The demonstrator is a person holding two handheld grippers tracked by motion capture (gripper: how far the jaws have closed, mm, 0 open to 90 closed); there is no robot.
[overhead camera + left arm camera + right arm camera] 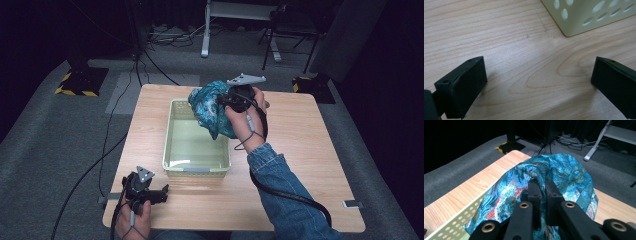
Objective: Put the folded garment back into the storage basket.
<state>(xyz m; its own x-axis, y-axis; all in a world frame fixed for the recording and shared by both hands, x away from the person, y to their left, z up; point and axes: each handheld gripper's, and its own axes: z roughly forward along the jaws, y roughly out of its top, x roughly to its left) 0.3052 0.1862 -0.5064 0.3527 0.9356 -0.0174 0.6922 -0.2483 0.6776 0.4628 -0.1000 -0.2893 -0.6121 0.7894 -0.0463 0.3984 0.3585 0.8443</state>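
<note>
A crumpled blue patterned cloth point(212, 107) hangs over the far right corner of a pale green perforated basket point(172, 131). My right gripper point(227, 100) is shut on the cloth and holds it up above the basket's rim. In the right gripper view the two black jaws pinch a fold of the cloth point(564, 172) near its top, right gripper point(542, 183). My left gripper point(159, 194) rests low at the table's near left corner, open, with bare wood between its jaws point(537, 82). A corner of the basket point(584, 17) lies just ahead of it.
The wooden table point(305, 150) has free room right of the basket. Grey carpet surrounds it, with cables point(107, 145) trailing on the left, hazard-striped stand bases point(82, 82) at the far corners and a white frame leg point(206, 30) behind.
</note>
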